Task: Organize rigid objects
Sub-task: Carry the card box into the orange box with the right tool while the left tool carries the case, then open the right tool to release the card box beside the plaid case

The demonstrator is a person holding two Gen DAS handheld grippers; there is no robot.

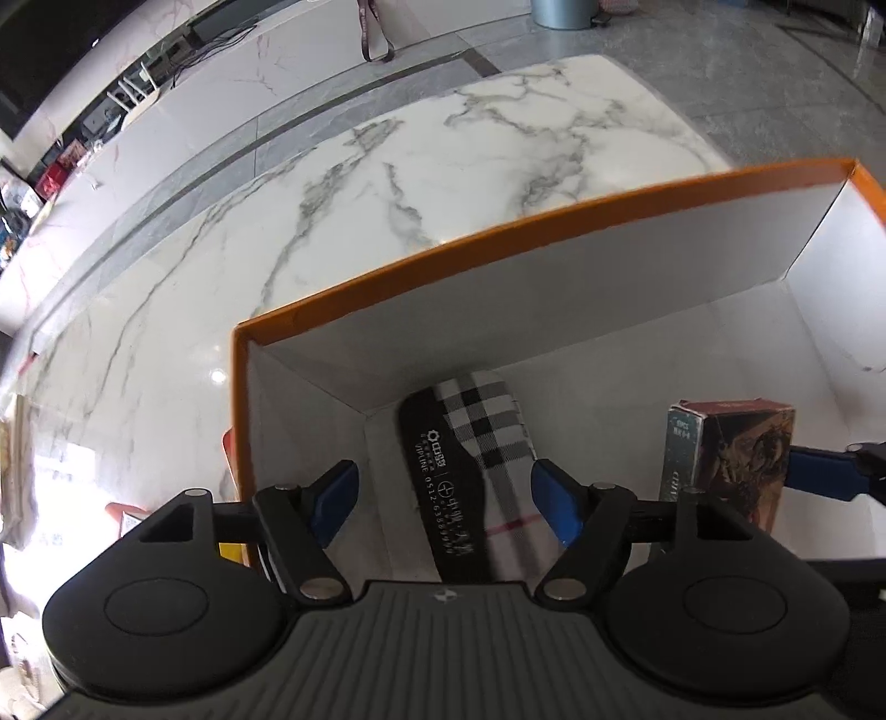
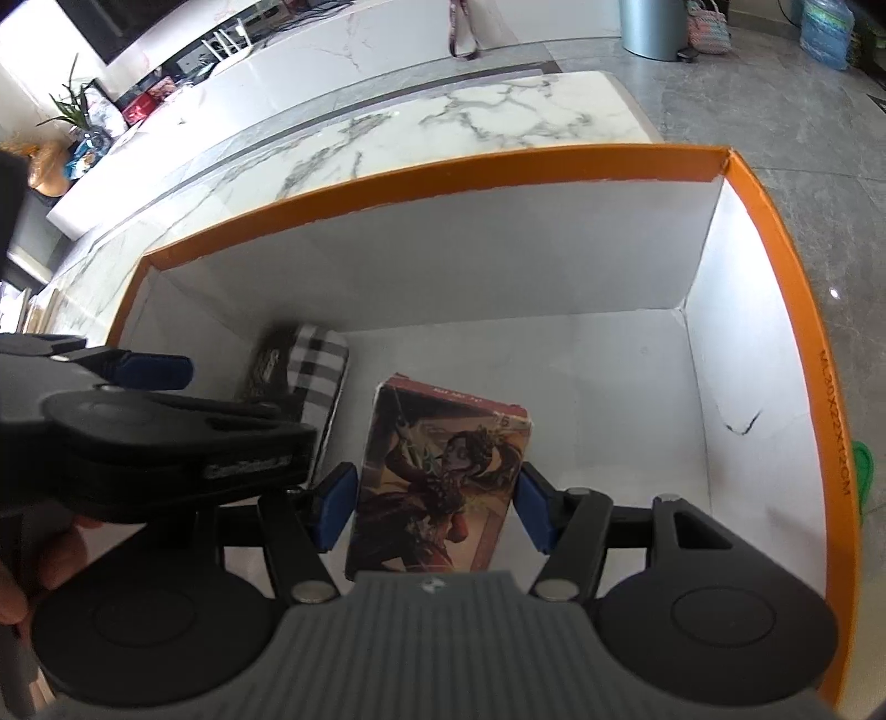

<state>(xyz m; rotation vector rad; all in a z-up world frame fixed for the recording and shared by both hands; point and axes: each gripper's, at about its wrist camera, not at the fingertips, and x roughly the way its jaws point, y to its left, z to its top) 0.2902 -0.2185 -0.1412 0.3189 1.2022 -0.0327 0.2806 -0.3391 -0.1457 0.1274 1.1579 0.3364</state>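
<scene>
An orange cardboard box (image 1: 498,232) with white inner walls (image 2: 554,249) stands on a marble table. A black and plaid glasses case (image 1: 476,443) lies on its floor near the left corner. My left gripper (image 1: 443,476) hangs over the case, open, with a clear gap at its left pad. From the right wrist, the case (image 2: 318,354) is partly hidden behind the left gripper's body (image 2: 166,443). A picture-printed card box (image 2: 443,476) stands upright between the blue pads of my right gripper (image 2: 436,471), which is shut on it. That card box (image 1: 731,459) also shows right of the case, a blue finger (image 1: 819,476) against its side.
The marble tabletop (image 1: 415,166) stretches beyond the box's far wall. Red and yellow items (image 1: 124,515) lie outside the box's left wall, and something green (image 2: 861,465) outside its right wall. A grey bin (image 2: 650,27) stands on the floor. A hand (image 2: 33,565) holds the left gripper.
</scene>
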